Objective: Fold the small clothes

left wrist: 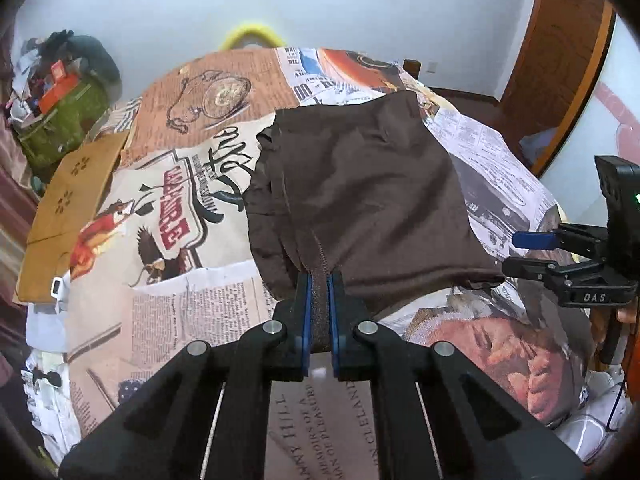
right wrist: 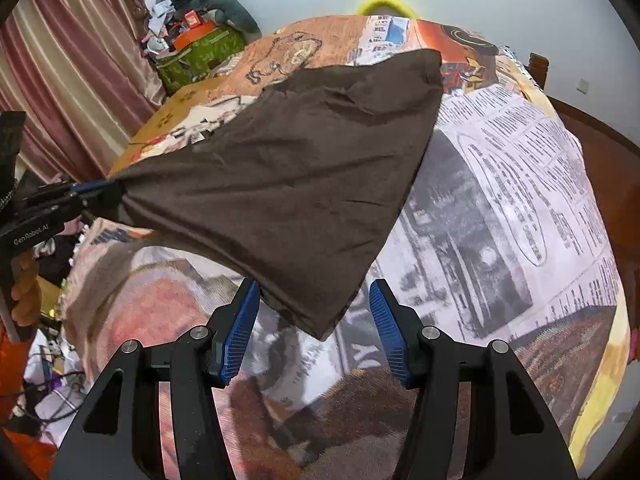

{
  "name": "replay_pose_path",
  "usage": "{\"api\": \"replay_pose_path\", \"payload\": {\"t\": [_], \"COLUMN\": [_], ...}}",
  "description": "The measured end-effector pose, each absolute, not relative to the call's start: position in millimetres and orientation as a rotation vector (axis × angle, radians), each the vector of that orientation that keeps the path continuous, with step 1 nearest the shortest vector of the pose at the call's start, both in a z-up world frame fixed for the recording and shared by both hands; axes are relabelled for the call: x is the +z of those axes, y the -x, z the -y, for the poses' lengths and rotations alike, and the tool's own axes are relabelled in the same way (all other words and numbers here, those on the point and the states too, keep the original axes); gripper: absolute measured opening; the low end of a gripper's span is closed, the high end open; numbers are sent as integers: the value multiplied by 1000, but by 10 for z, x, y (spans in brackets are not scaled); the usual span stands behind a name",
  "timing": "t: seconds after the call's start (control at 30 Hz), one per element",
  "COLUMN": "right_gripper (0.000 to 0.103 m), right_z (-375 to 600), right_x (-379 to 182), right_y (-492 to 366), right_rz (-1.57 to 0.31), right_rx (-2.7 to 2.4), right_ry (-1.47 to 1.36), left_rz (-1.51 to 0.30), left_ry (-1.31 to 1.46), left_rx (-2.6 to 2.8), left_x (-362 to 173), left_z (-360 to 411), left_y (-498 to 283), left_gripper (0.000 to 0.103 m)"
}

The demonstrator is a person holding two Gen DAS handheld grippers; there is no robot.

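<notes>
brown garment (right wrist: 280,184) is lying spread over a bed covered by a newspaper-print blanket (right wrist: 520,200), one edge lifted. left claw (left wrist: 319,280) is sitting clamped on a bunched fold at the garment's near edge, blue pads pressing the cloth. right claw (right wrist: 314,320) is standing apart, pads either side of the garment's near corner without touching it. green bag (left wrist: 68,120) and cardboard sheet (left wrist: 72,208) are resting at the bed's left side.
</notes>
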State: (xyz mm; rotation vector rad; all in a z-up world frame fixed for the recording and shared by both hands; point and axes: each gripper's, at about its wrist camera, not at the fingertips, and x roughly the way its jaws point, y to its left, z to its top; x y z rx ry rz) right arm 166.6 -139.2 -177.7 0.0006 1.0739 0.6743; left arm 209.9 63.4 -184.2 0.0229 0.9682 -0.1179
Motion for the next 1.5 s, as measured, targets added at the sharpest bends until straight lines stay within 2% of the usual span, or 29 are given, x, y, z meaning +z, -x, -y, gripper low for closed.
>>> {"api": "replay_pose_path", "payload": {"t": [0.13,0.33,0.6,0.67,0.77,1.03,1.2,1.27,1.4,1.5], "right_gripper": [53,53,53,53,53,53,53,53,56,55], "right_z": [1263,1112,1305,1384,1469,1516,1522,1487,1397,1350], "right_x": [-1770,-2020,-2040,-1996,-1946,-1970,-2041,-2090,-2158,-2179], "right_y": [-1701,-1795,-1760,-1747,-1740,-1744,-1781,-1821,-1837,-1836], "right_rz": [-1061,-1140,-1170,-1158,-1145,-1153,-1172,-1181,-1186,-1180], "right_rx": [689,678,666,659,650,651,650,631,647,655], "right_ry": [2,32,34,25,-6,-99,-147,-133,-112,-94], "left_rz": [-1050,-1167,-1108,-1092,-1092,-1222,-1194,-1188,-1181,-1180], "left_ry": [17,66,131,133,149,187,181,184,183,204], "left_rx": [-88,8,16,-2,-59,-150,-181,-202,-226,-245], "left_x": [-2089,-2505,-2292,-2225,-2195,-2591,-2623,-2622,-2632,-2654], "left_z": [-775,-1060,-1334,-1312,-1237,-1026,-968,-950,-927,-925], "left_y": [-2150,-2224,-2259,-2304,-2415,-2662,-2678,-2689,-2730,-2748], "left_gripper": [8,16,46,57,63,64,63,55,45,28]}}
